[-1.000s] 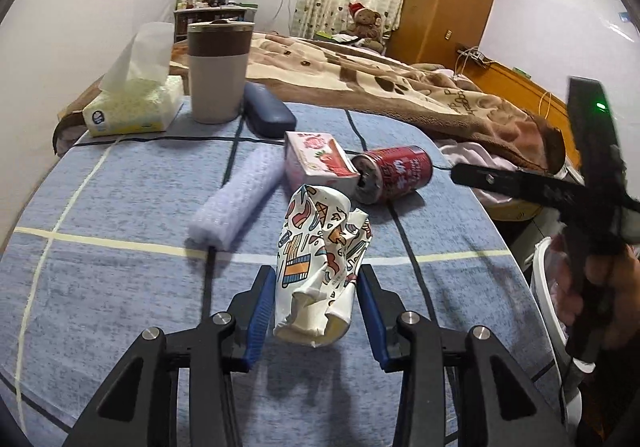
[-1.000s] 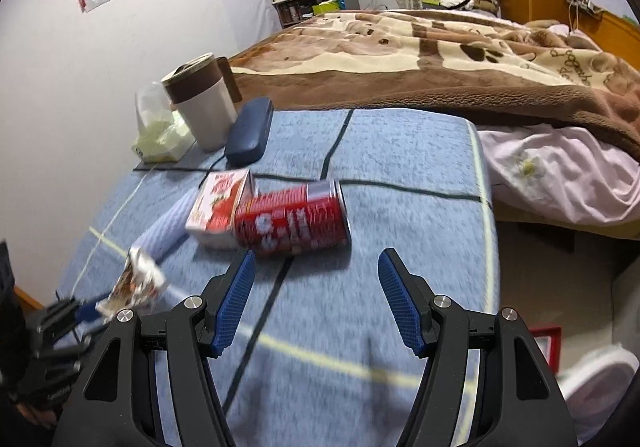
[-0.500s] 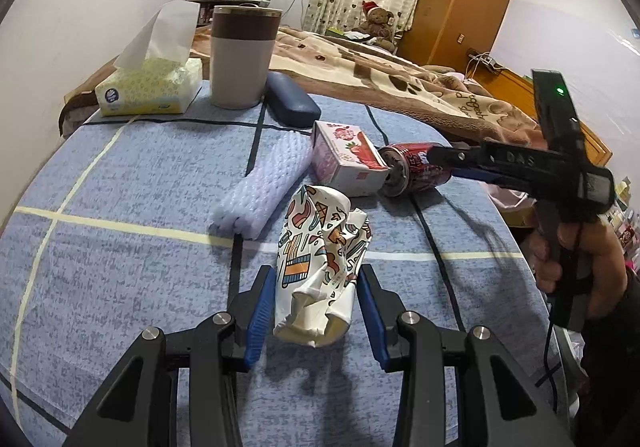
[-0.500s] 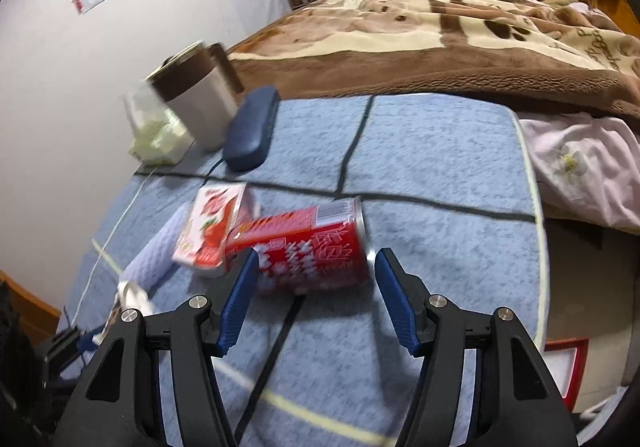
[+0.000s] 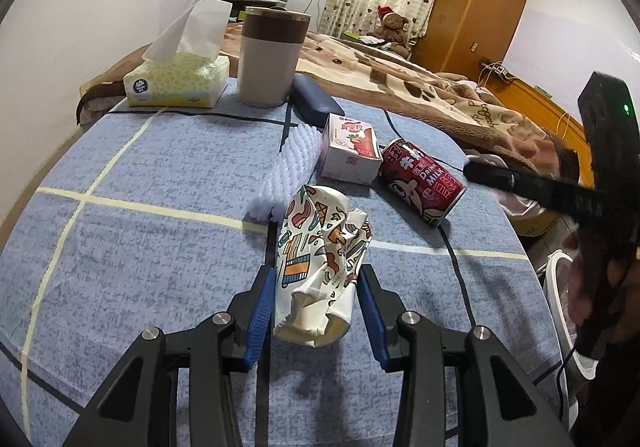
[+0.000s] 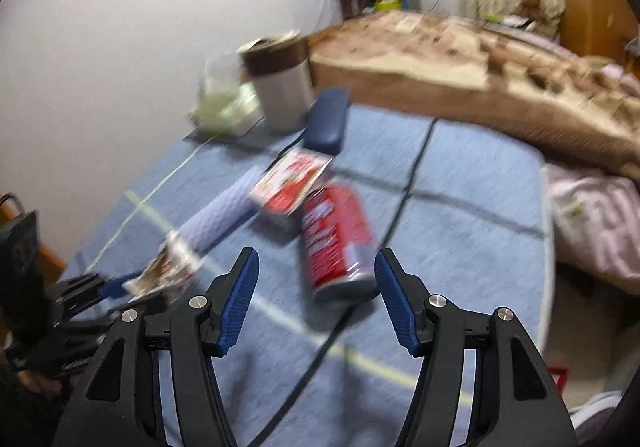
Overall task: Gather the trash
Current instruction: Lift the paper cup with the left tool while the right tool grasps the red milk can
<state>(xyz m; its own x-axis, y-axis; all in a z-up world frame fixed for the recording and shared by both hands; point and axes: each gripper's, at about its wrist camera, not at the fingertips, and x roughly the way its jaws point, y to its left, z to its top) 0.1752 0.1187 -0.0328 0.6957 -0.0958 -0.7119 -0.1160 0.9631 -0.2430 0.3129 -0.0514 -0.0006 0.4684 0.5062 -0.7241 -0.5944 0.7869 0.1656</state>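
Already pinched crumpled cup (image 5: 320,263) in left gripper (image 5: 316,307) above table (image 5: 140,247); spread right gripper (image 6: 316,303) around lying can (image 6: 336,239), pads apart, risked rolling it off.

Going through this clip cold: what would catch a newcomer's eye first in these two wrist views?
First, the crumpled paper cup with colourful cartoon print, held between the blue pads of the left gripper above the blue checked tablecloth. Next, the red milk drink can lying on its side by a pink-and-white carton; the right gripper hovers open around its near end, in a motion-blurred view.
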